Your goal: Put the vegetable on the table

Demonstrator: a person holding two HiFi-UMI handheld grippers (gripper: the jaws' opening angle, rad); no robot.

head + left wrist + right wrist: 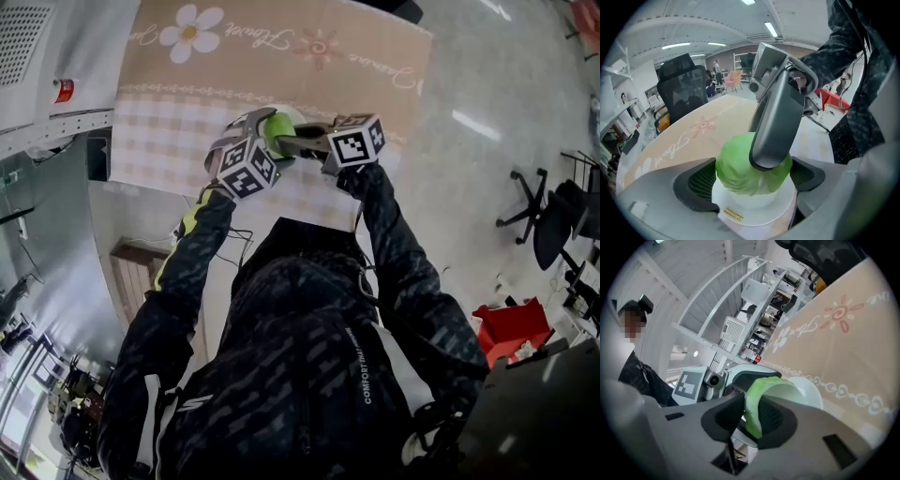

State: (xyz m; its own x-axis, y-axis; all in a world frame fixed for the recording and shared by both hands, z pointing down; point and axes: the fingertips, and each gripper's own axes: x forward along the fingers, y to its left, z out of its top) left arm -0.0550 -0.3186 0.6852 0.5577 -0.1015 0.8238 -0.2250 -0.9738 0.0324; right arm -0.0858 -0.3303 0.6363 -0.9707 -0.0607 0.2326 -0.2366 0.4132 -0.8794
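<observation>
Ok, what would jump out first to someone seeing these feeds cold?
The bright green vegetable atop a white bowl, over the flowered tablecloth near the person's edge of the table. Both tongs meet there: the right tongs pinch a leaf of the vegetable, while the left tongs hold the bowl by its sides.
</observation>
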